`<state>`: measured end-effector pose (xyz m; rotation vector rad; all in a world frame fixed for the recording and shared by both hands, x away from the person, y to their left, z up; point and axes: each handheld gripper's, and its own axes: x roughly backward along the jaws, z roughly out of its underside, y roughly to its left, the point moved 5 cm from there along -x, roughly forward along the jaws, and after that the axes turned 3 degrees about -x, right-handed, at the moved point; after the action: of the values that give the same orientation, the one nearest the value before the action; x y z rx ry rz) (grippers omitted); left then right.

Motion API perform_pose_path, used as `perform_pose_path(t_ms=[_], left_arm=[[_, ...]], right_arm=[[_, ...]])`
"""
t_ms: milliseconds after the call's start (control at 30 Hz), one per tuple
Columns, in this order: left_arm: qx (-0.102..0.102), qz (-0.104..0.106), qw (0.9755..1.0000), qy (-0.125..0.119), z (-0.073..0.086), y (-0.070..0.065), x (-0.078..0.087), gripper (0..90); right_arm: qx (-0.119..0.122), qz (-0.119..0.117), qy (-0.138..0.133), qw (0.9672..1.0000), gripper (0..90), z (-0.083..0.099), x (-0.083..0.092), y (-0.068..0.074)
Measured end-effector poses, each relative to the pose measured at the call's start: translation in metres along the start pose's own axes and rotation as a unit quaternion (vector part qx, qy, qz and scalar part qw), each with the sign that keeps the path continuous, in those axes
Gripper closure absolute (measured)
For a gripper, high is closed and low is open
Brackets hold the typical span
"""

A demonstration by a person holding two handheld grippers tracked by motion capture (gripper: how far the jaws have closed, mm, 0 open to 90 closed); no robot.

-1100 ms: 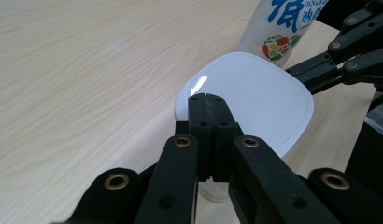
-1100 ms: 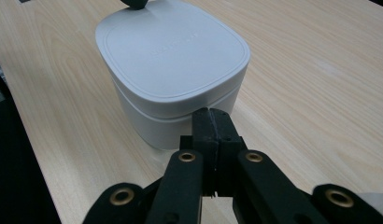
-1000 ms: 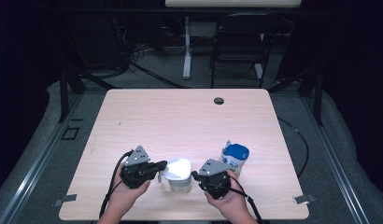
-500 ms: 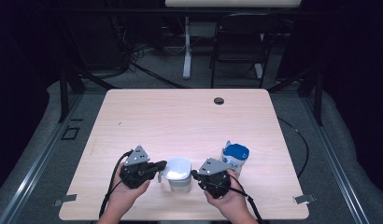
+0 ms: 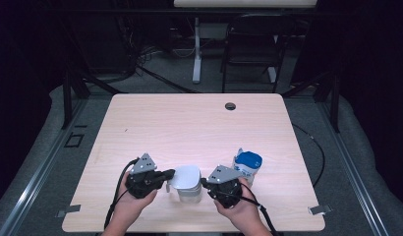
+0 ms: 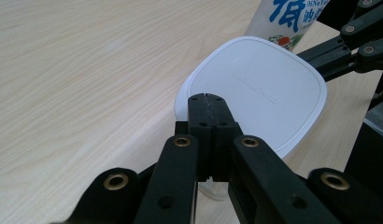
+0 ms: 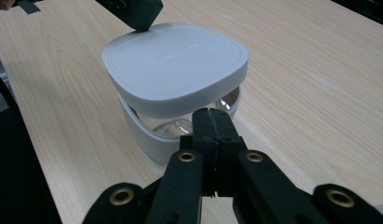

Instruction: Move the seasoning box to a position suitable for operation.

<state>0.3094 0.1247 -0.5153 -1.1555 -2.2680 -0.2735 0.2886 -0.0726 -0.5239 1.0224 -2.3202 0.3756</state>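
Near the table's (image 5: 199, 123) front edge, the white lid (image 5: 185, 176) sits tilted on the clear container (image 5: 189, 192), between the left gripper (image 6: 209, 103) and right gripper (image 7: 213, 116), both with jaws pressed together.

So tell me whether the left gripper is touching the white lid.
Touching. In the right gripper view the left gripper presses on the far edge of the white lid, which sits tilted over the container.
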Motion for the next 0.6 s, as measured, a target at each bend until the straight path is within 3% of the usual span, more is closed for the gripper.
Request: perform_pose_path(t_ms=[600], left_arm=[[0.001,-0.003,1.0,0.002,0.0004,0.0008,0.0004,90.0]], right_arm=[[0.004,-0.002,-0.005,1.0,90.0,-0.0052,0.0018,0.0018]])
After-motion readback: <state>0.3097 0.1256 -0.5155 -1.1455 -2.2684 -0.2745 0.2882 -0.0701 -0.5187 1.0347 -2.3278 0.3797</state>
